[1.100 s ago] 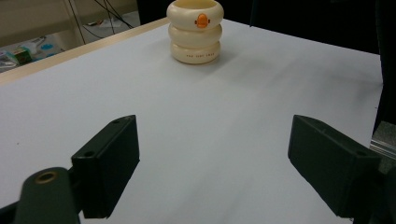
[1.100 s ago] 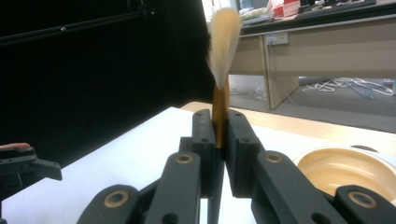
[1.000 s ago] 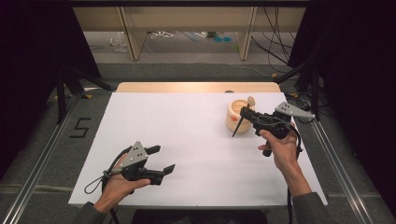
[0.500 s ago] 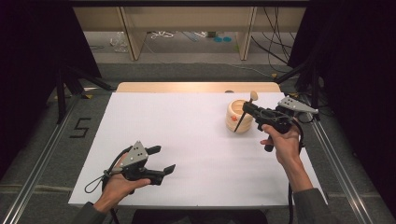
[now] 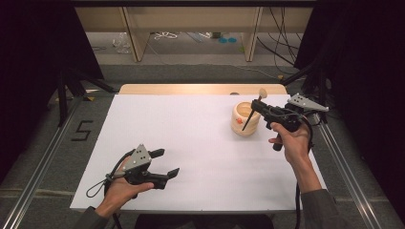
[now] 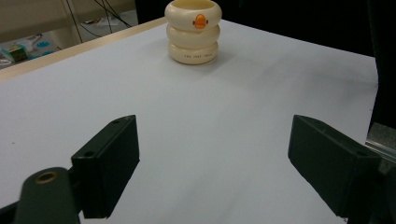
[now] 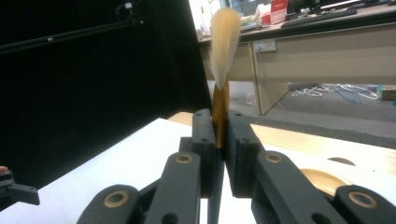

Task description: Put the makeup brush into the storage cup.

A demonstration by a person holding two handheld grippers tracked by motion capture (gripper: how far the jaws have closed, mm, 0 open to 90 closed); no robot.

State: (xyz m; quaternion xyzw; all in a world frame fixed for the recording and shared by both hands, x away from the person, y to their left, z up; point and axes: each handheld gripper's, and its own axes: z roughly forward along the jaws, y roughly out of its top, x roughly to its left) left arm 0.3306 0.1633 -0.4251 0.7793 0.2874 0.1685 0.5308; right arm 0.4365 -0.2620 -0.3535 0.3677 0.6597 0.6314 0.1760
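Nearest the person, the left gripper [image 5: 160, 167] rests low over the white counter [image 5: 191, 143], its jaws spread wide with nothing between them — parked out of the way, it seems, since the work in hand is on the other side. From its own view the bare counter runs between the two jaws toward the cream ribbed holder [image 6: 194, 31], which stands upright and well apart from it.

Farther back on the right, the right gripper [image 5: 254, 106] has its jaws clamped tight on a brush [image 5: 252, 110], gripping the handle just below the pale bristles [image 7: 223, 39]. The brush is held bristle-end up and slanted, its dark lower end pointing down into the holder's [image 5: 245, 120] open mouth — a pose that suits guiding the handle into the cup. Whether the tip touches the holder's inside I cannot tell.
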